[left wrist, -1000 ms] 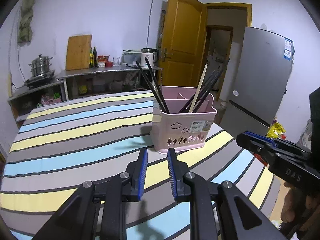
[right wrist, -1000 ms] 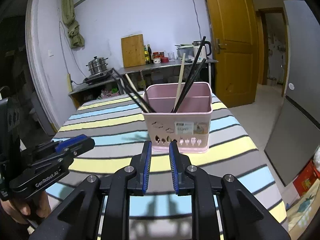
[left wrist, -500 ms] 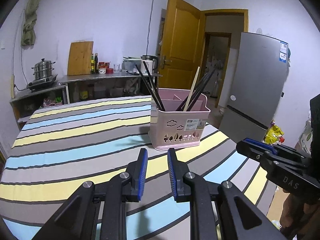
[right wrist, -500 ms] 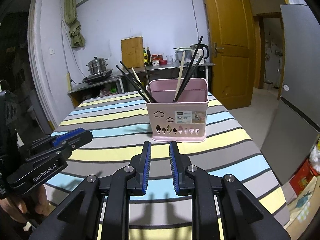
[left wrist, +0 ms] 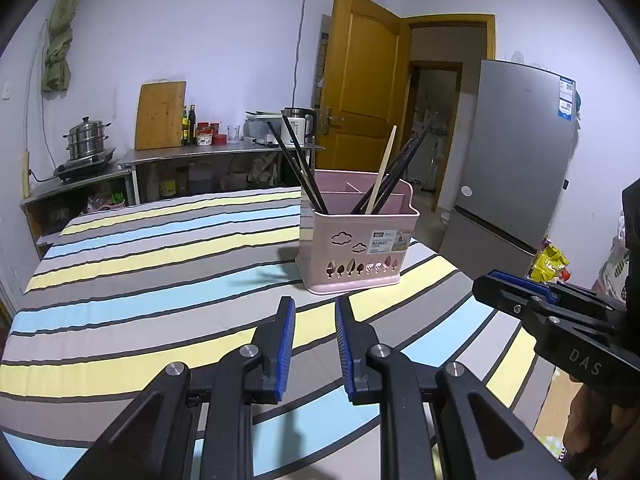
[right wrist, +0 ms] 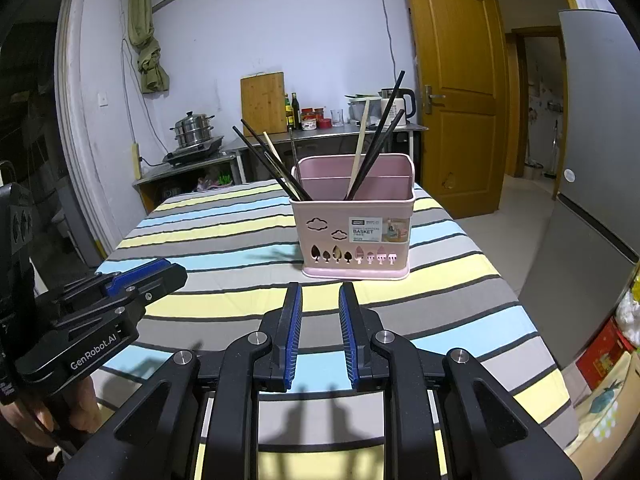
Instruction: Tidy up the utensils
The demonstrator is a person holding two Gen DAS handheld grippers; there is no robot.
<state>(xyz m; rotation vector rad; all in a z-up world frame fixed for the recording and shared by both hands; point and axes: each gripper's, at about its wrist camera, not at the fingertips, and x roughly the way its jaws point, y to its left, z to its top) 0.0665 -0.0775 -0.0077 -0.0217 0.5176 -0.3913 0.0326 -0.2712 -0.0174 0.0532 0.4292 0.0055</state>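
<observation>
A pink utensil basket [left wrist: 356,252] stands upright on the striped tablecloth [left wrist: 160,272]; it also shows in the right wrist view [right wrist: 352,236]. Several black chopsticks [right wrist: 378,136] and a pale wooden one [right wrist: 360,144] lean inside its compartments. My left gripper [left wrist: 315,312] is open and empty, low over the cloth, short of the basket. My right gripper [right wrist: 320,300] is open and empty too, in front of the basket. Each gripper shows at the edge of the other's view.
A grey fridge [left wrist: 516,172] stands right of the table, an orange door [left wrist: 364,92] behind. A steel counter [right wrist: 320,132] at the back holds a kettle, bottles, a cutting board and a steamer pot [right wrist: 192,130]. The table's right edge [right wrist: 532,320] is close.
Both grippers have pulled back from the basket and risen slightly, so it looks smaller and farther. Their jaws stay open as before. The basket has not moved.
</observation>
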